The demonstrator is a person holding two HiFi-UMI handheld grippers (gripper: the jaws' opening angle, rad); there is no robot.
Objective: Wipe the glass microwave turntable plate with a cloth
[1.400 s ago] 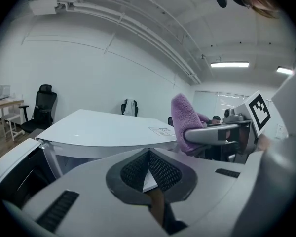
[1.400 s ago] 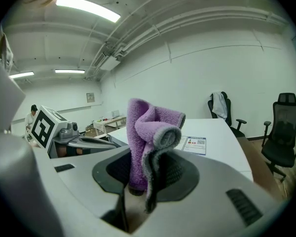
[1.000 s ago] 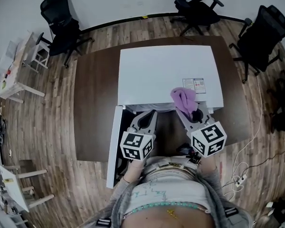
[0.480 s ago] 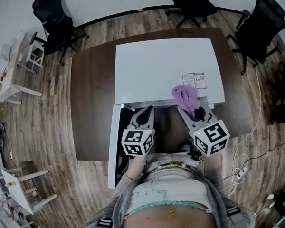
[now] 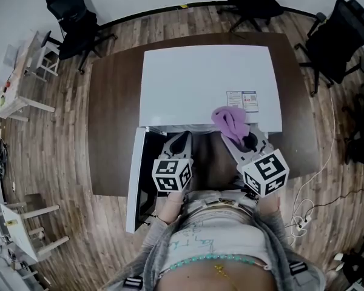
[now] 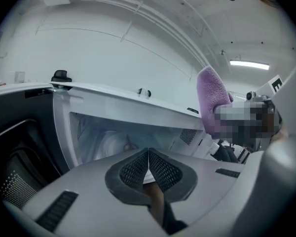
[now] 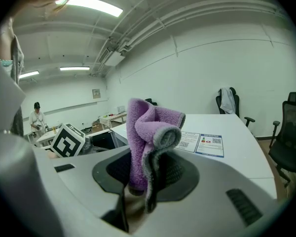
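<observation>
Head view: a person stands at the near edge of a dark brown table, looking down on a white microwave. Its door hangs open on the left. Both hand-held grippers point at the oven's opening.

The left gripper is closed with nothing between its jaws. In the left gripper view the two pads meet in a thin line, aimed into the lit cavity. The glass turntable plate shows there as a pale round shape on the cavity floor, untouched.

The right gripper sits just right of the left one, gripping a purple microfibre cloth. In the right gripper view the cloth stands upright in a bunched fold, pinched only at its lower end. A printed label lies on the microwave's top beyond it.

Wiping appears not to have started.

The risks are judged, not seen:
- Only the cloth's lower end is pinched, so it could pull free when pressed on glass.
- The plate may turn or tip under a sideways push unless the left gripper steadies it.
- The opening is tight, so either gripper could knock the frame or the open door.
</observation>
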